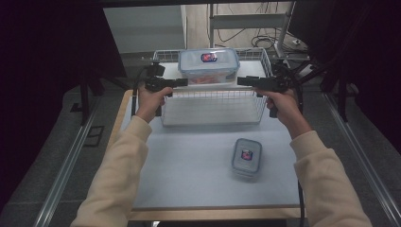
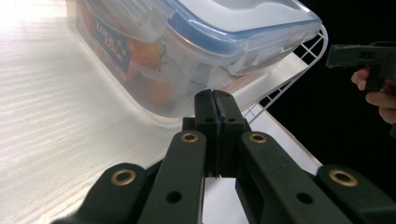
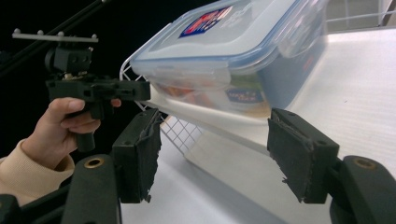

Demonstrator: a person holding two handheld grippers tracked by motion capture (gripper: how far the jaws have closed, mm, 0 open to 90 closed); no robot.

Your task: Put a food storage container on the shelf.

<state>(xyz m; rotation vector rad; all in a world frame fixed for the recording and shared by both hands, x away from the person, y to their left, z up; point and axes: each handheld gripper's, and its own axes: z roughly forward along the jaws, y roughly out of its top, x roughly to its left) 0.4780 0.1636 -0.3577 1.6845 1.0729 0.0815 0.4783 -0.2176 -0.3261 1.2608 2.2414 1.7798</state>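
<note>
A large clear container (image 1: 208,65) with a blue-rimmed lid and a red label rests on a white board (image 2: 56,116) across the top of a wire basket (image 1: 213,93). Orange contents show through its wall (image 2: 154,70). My left gripper (image 1: 184,82) points at the container's left side. Its jaws (image 2: 215,100) are shut together with nothing between them, just short of the container's lower edge. My right gripper (image 1: 240,80) faces the container's right side. It stands open (image 3: 212,154), and the container (image 3: 233,56) lies beyond its pads (image 3: 299,158), untouched.
A small container (image 1: 247,158) with the same kind of lid stands on the white table (image 1: 189,161), near right of centre. The basket's wire rim (image 3: 182,130) sits under the board's edge. Dark curtains flank the table, and cables lie on the floor behind.
</note>
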